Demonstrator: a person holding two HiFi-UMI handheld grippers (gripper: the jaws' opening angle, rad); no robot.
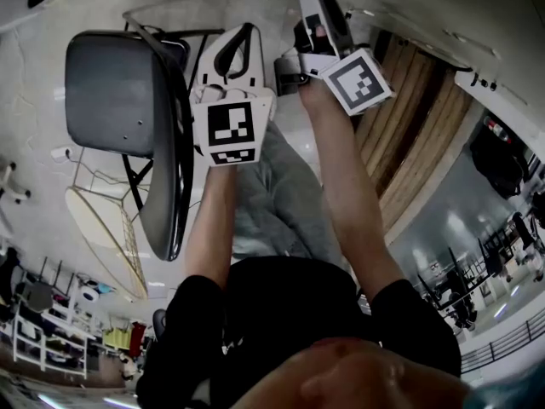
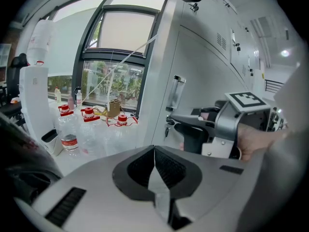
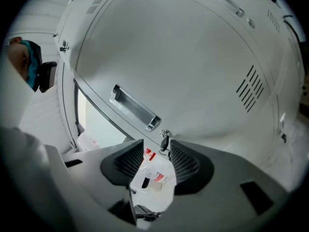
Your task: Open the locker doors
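The grey locker door (image 3: pixel 193 57) fills the right gripper view, with a recessed metal handle (image 3: pixel 134 108) and a key (image 3: pixel 165 140) hanging in its lock below it. My right gripper (image 3: pixel 157 151) is open, its pads wide apart, and the key sits just beyond the tips, untouched. The left gripper view shows the same door (image 2: pixel 203 71), its handle (image 2: pixel 176 93) and the right gripper (image 2: pixel 176 122) pointing at the lock. My left gripper (image 2: pixel 154 151) is shut on nothing, held back from the locker. In the head view the left gripper (image 1: pixel 232 54) and right gripper (image 1: pixel 317 7) are side by side.
Several clear water bottles with red caps (image 2: pixel 70 129) stand on a white ledge below a window (image 2: pixel 120 57), left of the lockers. A grey chair (image 1: pixel 128 100) is close on my left. More locker doors (image 2: pixel 251 42) run on to the right.
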